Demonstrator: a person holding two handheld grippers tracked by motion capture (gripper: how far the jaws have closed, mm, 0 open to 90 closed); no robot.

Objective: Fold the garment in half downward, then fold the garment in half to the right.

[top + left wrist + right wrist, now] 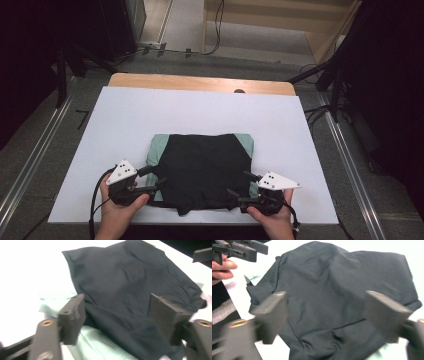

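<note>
While the left hand [116,206] grips its tool at the near-left edge of the table [125,115], the left gripper [156,179] sits spread wide, jaws parted and holding nothing, tips right at the left border of the cloth. From the left gripper view, those jaws straddle the seam where black cloth [130,290] overlaps the green cloth [100,345] beneath. Moving across: the black cloth [205,167] lies rumpled in the middle of the white sheet, toward the near edge, with the green cloth [159,150] peeking out at its left and upper right. Over on the right, the right gripper [242,182] is also spread open, empty, tips over the cloth's near-right corner, with the right hand [272,216] behind it. Its own view shows the black fabric between blurred jaws.
</note>
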